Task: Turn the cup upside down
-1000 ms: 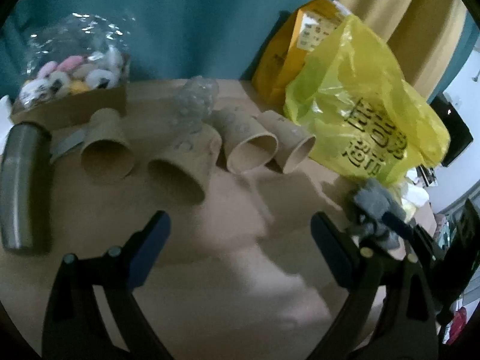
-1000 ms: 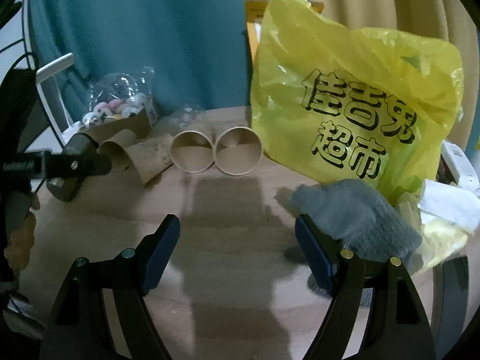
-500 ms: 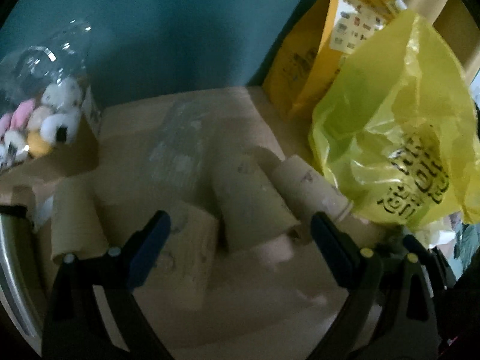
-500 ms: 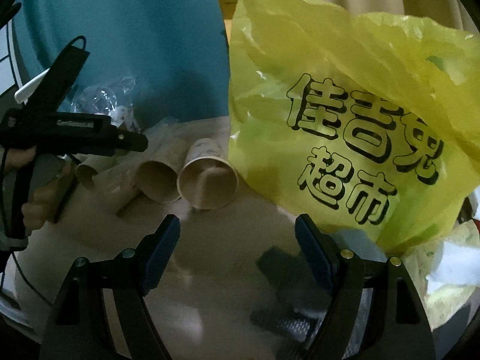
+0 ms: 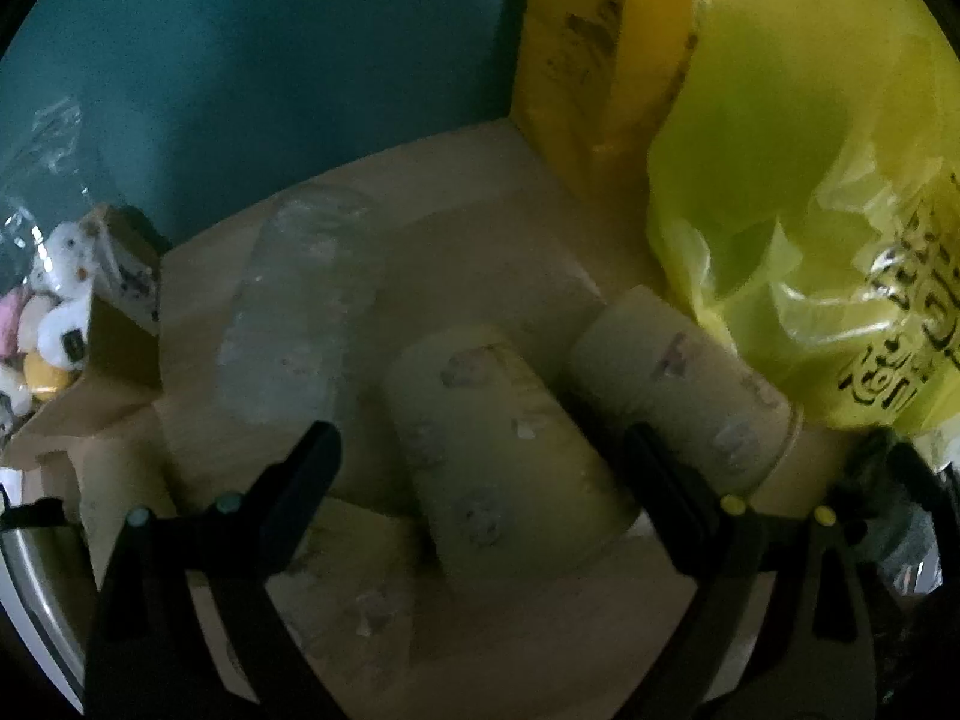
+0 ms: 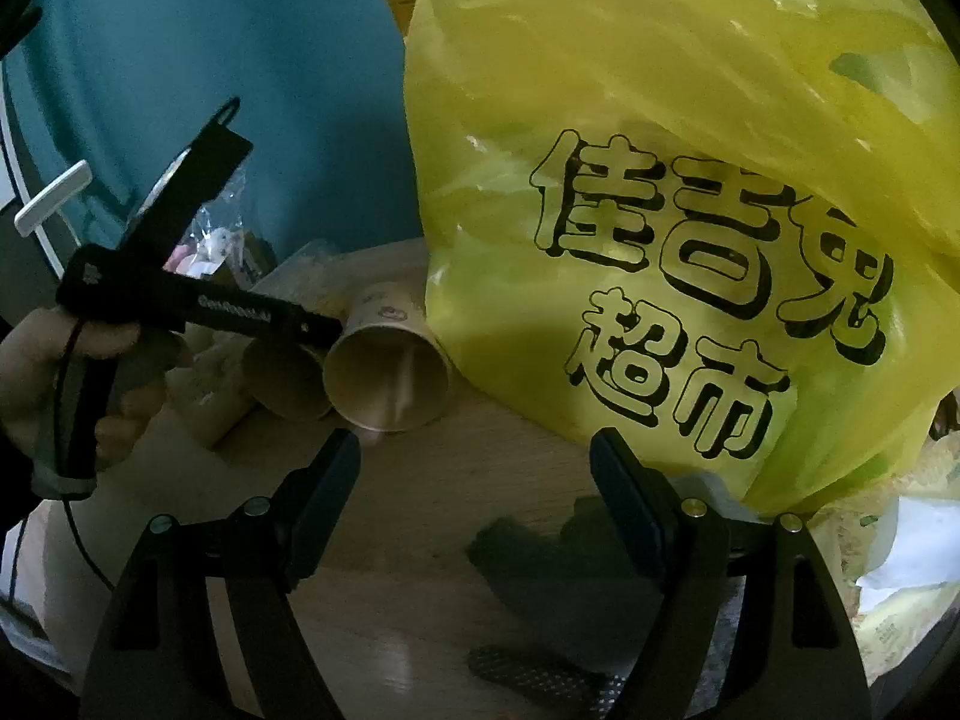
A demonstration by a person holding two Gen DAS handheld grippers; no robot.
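Several tan paper cups lie on their sides on the wooden table [image 6: 480, 516]. In the left wrist view one cup [image 5: 504, 450] lies between the open jaws of my left gripper [image 5: 480, 468], which hovers over it without touching. A second cup [image 5: 690, 396] lies just right of it, a third [image 5: 354, 588] at lower left. In the right wrist view the left gripper [image 6: 312, 327] shows above the cups; the nearest cup [image 6: 387, 378] faces me with its mouth open. My right gripper [image 6: 477, 468] is open and empty, in front of that cup.
A large yellow plastic bag [image 6: 690, 252] stands close on the right, also in the left wrist view [image 5: 810, 210], with an orange box [image 5: 600, 72] behind it. A clear plastic sleeve [image 5: 300, 312] lies behind the cups. A bag of plush toys [image 5: 48, 324] sits at far left.
My left gripper has moved forward and down over the cups, which now fill its view. My right gripper has moved forward toward the cups and the yellow bag. Both stay open.
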